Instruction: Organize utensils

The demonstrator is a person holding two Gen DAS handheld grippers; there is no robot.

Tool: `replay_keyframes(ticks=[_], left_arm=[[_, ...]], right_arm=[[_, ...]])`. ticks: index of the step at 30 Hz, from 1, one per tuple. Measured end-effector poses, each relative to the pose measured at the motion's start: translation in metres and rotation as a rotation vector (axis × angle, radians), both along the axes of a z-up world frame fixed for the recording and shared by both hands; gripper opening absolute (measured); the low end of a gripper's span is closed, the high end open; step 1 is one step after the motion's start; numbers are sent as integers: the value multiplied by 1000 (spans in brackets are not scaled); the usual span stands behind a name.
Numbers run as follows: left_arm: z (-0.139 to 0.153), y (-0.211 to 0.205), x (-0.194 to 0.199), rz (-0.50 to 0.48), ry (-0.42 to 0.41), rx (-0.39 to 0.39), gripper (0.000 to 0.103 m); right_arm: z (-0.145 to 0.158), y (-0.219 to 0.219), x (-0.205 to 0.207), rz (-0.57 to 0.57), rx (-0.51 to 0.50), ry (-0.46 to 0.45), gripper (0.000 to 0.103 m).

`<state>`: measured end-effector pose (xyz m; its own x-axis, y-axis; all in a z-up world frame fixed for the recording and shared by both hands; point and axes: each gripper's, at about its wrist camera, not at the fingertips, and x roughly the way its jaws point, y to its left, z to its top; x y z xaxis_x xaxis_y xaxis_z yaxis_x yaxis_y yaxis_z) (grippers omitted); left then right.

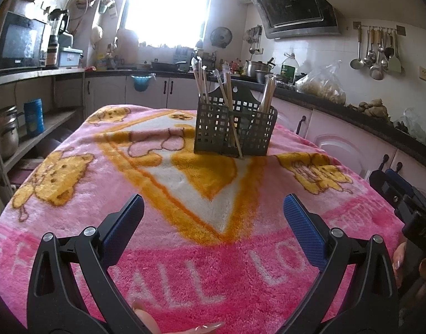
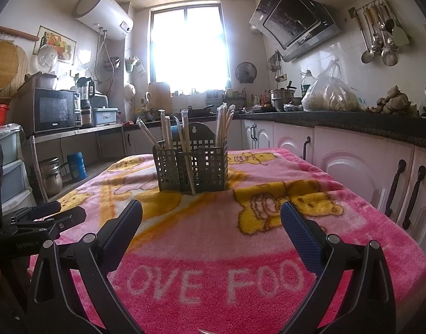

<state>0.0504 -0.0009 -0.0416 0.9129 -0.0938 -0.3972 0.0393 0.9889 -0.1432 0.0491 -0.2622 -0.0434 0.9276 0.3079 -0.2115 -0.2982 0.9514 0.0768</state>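
A dark perforated utensil holder point(image 1: 235, 130) point(image 2: 192, 168) stands upright on the pink blanket point(image 1: 185, 250) point(image 2: 213, 250), toward the table's far side. Several wrapped chopsticks point(image 1: 229, 103) point(image 2: 185, 139) stick up out of its compartments, some leaning. My left gripper point(image 1: 213, 208) is open and holds nothing, low over the blanket well short of the holder. My right gripper point(image 2: 211, 214) is open too, nothing between its blue pads, also short of the holder. The right gripper's body point(image 1: 402, 203) shows at the left view's right edge, and the left gripper's body point(image 2: 43, 220) at the right view's left edge.
White cabinets point(image 2: 352, 172) under a dark counter point(image 2: 352, 122) run along the right of the table. Shelves with a microwave point(image 2: 55, 110) and pots stand on the left. A person's fingers point(image 1: 399, 261) grip the right handle. The blanket's front half is bare.
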Motion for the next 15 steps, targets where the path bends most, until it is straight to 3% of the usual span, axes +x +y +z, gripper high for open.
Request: replay_keyframes(ticks=[6,10,15], left_arm=[[3,17,8,22,53,-42,92],[18,48,32,18,110,-78,92],[27,113,122,197,240,28,92]], right_arm=[[3,-7,14,-16,18,57,97],[10,-27,40,-84,33,150,97],[-3,-80,129,-320,-76,462,97]])
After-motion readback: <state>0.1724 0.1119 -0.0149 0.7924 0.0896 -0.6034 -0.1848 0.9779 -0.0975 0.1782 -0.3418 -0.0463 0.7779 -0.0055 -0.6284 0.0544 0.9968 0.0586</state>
